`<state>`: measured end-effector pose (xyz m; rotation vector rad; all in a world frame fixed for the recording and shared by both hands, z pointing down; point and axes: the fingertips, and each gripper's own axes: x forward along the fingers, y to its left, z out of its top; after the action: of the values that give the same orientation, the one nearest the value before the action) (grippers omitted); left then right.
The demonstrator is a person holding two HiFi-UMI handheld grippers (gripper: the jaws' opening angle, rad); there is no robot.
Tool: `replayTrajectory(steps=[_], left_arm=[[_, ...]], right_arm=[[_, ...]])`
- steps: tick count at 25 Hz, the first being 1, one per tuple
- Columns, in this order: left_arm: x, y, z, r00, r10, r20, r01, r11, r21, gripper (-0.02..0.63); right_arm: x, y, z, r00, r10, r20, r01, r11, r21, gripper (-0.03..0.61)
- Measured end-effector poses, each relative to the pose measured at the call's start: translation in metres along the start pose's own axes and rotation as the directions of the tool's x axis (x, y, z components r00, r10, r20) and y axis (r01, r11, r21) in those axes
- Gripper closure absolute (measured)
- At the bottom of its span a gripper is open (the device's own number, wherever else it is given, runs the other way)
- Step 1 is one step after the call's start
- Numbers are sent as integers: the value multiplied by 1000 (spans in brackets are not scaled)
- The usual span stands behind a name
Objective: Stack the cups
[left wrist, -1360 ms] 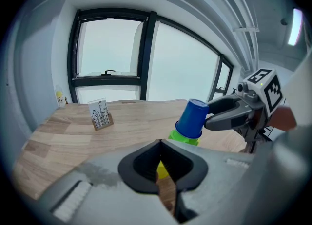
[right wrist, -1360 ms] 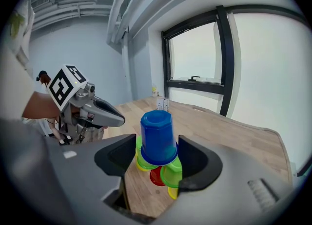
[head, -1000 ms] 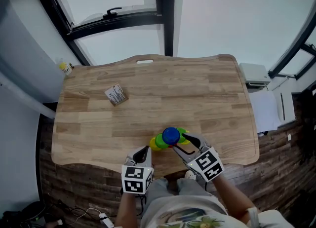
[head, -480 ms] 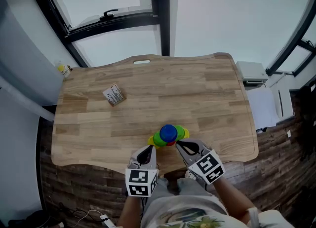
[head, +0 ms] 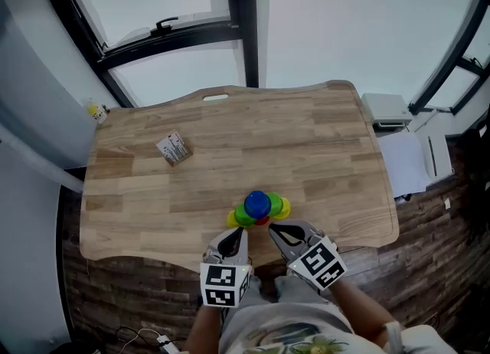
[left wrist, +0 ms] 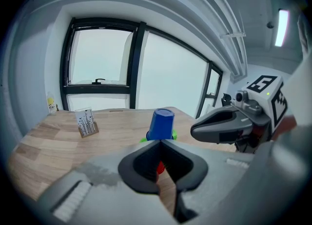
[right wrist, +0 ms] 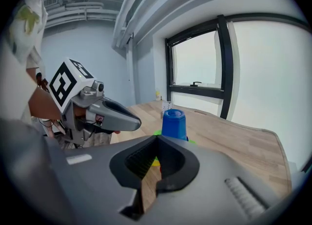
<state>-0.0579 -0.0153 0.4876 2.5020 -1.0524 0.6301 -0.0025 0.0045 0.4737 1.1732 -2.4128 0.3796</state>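
A pile of upside-down cups stands near the front edge of the wooden table (head: 306, 153). A blue cup (head: 257, 203) tops it, over green cups (head: 246, 215), yellow cups (head: 283, 208) and a red cup (head: 262, 221). In the gripper views the blue cup (left wrist: 161, 123) (right wrist: 174, 123) rises just beyond the jaws. My left gripper (head: 232, 236) sits shut and empty, close in front of the pile on its left. My right gripper (head: 279, 231) is shut and empty too, in front on the right.
A small card holder (head: 173, 148) stands at the table's left. A small yellow-capped bottle (head: 96, 112) sits on the sill at the far left corner. Window frames rise behind the table. A white unit (head: 389, 109) lies off the right edge.
My right gripper has let go of the cup pile, drawn back toward me and its jaws have come together. The left gripper shifted slightly right. The pile stays put.
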Motion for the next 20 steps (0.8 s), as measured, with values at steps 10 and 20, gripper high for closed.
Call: replayTrajectory(steps=[10, 20], left_arm=[[0, -4, -1, 1000, -9, -9, 9, 1000, 12, 607], [-4, -7, -5, 1000, -12, -13, 12, 1000, 13, 607]], right_arm=[[-5, 2, -2, 1000, 9, -7, -9, 1000, 4, 580], [-8, 6, -6, 1000, 16, -16, -16, 1000, 3, 580]])
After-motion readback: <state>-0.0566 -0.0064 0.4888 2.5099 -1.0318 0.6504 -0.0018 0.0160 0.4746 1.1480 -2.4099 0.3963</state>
